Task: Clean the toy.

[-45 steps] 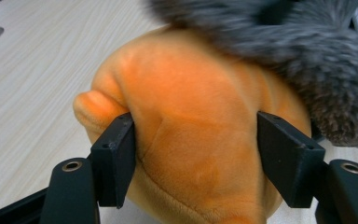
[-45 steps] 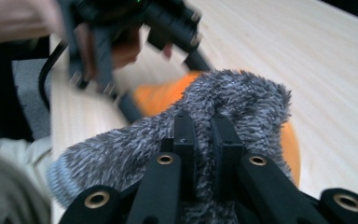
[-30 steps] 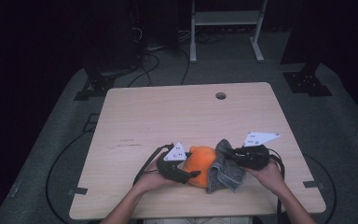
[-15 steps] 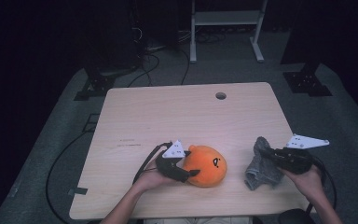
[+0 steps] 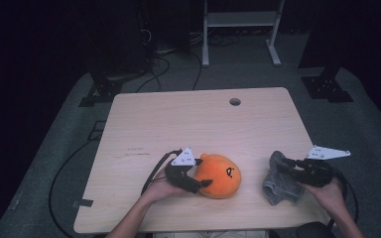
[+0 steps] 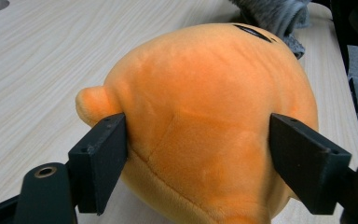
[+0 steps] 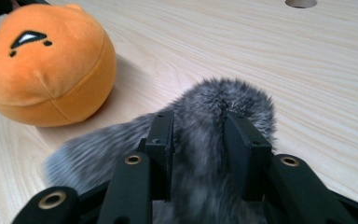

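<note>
Right tongs [image 5: 284, 167], jaws just opening, have carried the grey furry cloth [image 5: 279, 186] off the orange plush [image 5: 219, 175], which the widening left tongs [image 5: 202, 172] straddle.

Light is falling evenly on the table [image 5: 198, 124] while the surrounding room is sinking into near black. The grey furry cloth [image 7: 200, 154] is blurring close to the lens, perhaps from motion. Shadows are staying soft.

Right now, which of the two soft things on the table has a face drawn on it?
The orange plush ball, between the left claw's jaws. The grey furry cloth at the right claw is plain, with no markings.
</note>
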{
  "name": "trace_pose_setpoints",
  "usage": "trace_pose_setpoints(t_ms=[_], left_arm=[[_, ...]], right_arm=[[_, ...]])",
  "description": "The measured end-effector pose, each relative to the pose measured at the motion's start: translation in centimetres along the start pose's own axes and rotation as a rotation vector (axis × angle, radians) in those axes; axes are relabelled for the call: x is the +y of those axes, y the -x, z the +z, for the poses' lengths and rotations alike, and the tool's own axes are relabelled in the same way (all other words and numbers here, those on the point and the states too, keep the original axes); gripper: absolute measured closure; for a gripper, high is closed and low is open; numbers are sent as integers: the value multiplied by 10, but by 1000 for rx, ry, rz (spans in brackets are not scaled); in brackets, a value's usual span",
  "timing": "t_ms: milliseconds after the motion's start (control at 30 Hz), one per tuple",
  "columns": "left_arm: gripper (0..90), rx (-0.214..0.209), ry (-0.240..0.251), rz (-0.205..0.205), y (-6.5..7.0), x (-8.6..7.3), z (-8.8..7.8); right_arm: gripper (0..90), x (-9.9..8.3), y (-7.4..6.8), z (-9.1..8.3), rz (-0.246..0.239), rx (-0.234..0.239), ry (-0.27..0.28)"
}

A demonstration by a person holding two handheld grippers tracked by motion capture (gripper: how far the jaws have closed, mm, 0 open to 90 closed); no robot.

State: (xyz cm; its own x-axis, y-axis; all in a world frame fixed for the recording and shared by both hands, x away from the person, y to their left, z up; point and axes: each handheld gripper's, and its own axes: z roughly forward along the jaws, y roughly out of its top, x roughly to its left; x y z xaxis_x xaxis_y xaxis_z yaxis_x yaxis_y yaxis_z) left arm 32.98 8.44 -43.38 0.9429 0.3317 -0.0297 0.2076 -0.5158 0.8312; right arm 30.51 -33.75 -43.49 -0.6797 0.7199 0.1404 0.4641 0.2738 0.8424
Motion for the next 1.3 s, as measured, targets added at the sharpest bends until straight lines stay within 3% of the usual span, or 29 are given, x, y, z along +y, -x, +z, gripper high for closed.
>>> trace_pose_setpoints(t_ms=[233,433,500,633,733,833,867,967,1033,1133,1200,1300], left_arm=[[188,1,15,7,-1,3,-4],[171,23,116,14,-3,13,-15],[154,18,125,36,-3,20,-13],[123,-30,77,88,1,29,0],[106,-29,35,123,3,31,13],[103,-23,14,108,1,30,23],[131,-19,-2,99,1,30,24],[406,5,-29,119,6,30,24],[494,18,-24,129,8,32,21],[548,38,16,121,8,35,16],[548,93,40,121,3,37,13],[541,152,70,73,-11,36,8]], right_arm=[[574,0,-2,-1,-1,6,22],[555,-1,-11,-4,-9,20,72],[545,0,-14,-3,-19,32,73],[527,2,-19,-1,-31,41,77],[520,4,-22,0,-41,48,84],[519,6,-26,0,-56,58,93],[518,7,-28,0,-61,63,97],[516,9,-30,-1,-67,70,109],[517,10,-31,-1,-62,74,115],[517,12,-31,0,-62,79,123],[515,13,-32,1,-67,80,125],[512,14,-32,2,-72,77,121]])
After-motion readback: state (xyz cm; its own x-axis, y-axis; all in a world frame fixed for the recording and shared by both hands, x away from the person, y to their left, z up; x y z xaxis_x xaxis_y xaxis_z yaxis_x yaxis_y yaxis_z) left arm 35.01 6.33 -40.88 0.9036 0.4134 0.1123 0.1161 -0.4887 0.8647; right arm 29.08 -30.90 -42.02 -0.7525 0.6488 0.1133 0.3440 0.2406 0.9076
